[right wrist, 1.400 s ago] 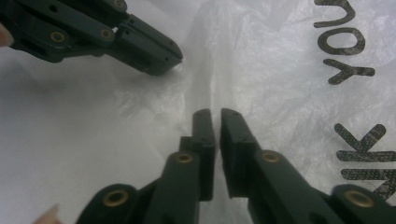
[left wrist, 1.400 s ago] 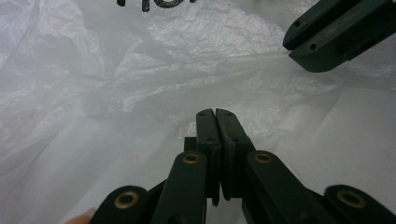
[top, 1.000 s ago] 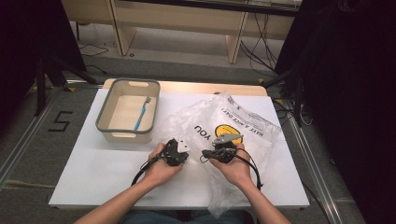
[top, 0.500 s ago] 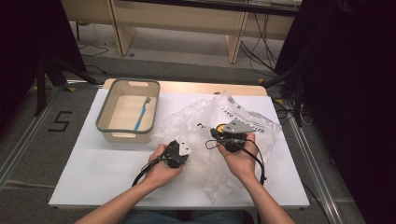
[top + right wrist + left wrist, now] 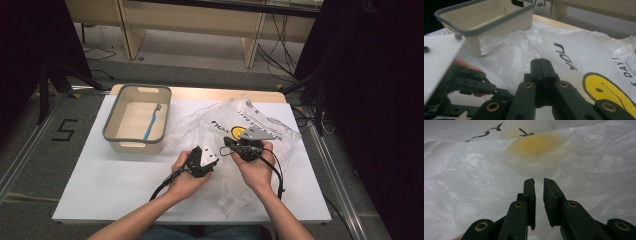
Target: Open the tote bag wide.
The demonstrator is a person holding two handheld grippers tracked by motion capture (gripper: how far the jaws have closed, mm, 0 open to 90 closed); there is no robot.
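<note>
A crumpled clear plastic bag [image 5: 235, 122] with black lettering and a yellow smiley face lies on the white table, right of centre. My left gripper [image 5: 205, 159] is held at the bag's near left edge. In the left gripper view its jaws [image 5: 539, 181] stand a narrow gap apart, pointing at the bag [image 5: 474, 170], with nothing between them. My right gripper [image 5: 231, 145] hovers over the bag and points left. Its jaws [image 5: 541, 60] are pressed together, with the bag [image 5: 579, 50] spread beyond them. The left gripper [image 5: 466, 82] also appears at the left of the right gripper view.
A beige bin with a grey rim [image 5: 112, 125] stands at the table's back left, and a blue utensil [image 5: 150, 127] lies in it. The bin [image 5: 499, 15] rises just behind the bag. Bare white table [image 5: 100, 185] lies in front of the bin.
My right gripper has moved up and away from me over the bag and turned to point left. My left gripper has shifted right, closer to the bag.
</note>
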